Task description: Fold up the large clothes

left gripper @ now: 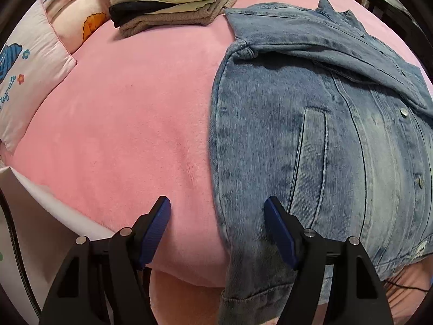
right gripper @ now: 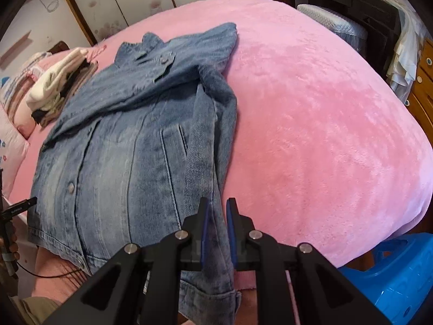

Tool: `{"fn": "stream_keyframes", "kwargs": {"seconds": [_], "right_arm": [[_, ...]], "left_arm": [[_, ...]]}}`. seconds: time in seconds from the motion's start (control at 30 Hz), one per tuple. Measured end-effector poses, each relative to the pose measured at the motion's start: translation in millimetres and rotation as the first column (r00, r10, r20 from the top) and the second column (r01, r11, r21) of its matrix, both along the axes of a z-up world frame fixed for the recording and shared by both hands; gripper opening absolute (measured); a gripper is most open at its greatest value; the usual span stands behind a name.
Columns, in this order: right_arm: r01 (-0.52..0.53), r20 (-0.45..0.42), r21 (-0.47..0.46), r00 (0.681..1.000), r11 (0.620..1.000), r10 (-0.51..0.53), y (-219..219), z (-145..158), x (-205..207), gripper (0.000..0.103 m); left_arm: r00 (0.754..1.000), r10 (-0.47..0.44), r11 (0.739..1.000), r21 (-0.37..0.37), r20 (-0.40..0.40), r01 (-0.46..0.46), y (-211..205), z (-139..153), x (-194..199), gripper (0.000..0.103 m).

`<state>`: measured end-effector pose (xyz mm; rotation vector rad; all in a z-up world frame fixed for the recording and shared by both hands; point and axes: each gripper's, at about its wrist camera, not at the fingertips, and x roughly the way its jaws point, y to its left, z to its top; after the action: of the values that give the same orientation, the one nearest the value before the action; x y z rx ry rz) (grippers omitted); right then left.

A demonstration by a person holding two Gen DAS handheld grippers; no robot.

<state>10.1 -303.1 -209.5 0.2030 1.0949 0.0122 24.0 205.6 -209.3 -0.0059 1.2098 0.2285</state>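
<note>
1. Pinching denim: right gripper (right gripper: 217, 211) has its fingers nearly together on a fold of the jacket sleeve (right gripper: 216, 233), which runs between the pads and on below them over the bed's near edge. Looks like a grip for pulling that sleeve across the body.
2. Left gripper (left gripper: 217, 208) is spread wide, nothing between the pads. Its right finger (left gripper: 278, 230) sits over the jacket's near side edge; its left finger is over bare pink blanket (left gripper: 121, 124). My read: lined up to take that side or hem, not yet closed.
3. Denim jacket (right gripper: 130, 146) lies front-up ahead of both sets of fingers, collar at the far end, hem nearest the fingers, one sleeve already laid across the chest. Flat enough to fold in thirds.
4. Stack of folded clothes (left gripper: 173, 2) sits well beyond the left fingers, near the pillows (left gripper: 35, 62). Likely the drop-off pile.
5. Only the left view shows the open pads and the pile in detail.
6. Only the right view shows the pinch, the collar and chest pocket, and a blue plastic stool (right gripper: 392, 276) to the right of the fingers.
</note>
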Motion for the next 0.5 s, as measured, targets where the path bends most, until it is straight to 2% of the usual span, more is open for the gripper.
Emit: {"fn": "stream_keyframes", "kwargs": {"seconds": [0.13,0.23,0.4,0.5], "right_arm": [[0.014,-0.003,0.024,1.000,1.000,-0.014,-3.7,-0.4,-0.3,0.013],[0.005,0.007,-0.003,1.000,1.000,-0.005,0.3,2.6,-2.1,0.013],[-0.011,0.021,-0.049,1.000,0.999,0.012,7.7,6.3,-4.3,0.013],[-0.008,0.021,-0.047,1.000,0.999,0.009,6.6,6.3,-3.9,0.013]], "left_arm": [[1.000,-0.009,0.998,-0.058,-0.007,0.009,4.7,3.2,-8.8,0.071],[1.000,-0.031,0.994,-0.109,0.002,0.031,9.7,9.4,-16.6,0.071],[0.998,-0.063,0.992,-0.110,0.015,0.064,12.9,15.3,-27.8,0.071],[0.999,-0.052,0.987,-0.155,0.005,0.052,16.4,10.6,-28.4,0.070]]}}
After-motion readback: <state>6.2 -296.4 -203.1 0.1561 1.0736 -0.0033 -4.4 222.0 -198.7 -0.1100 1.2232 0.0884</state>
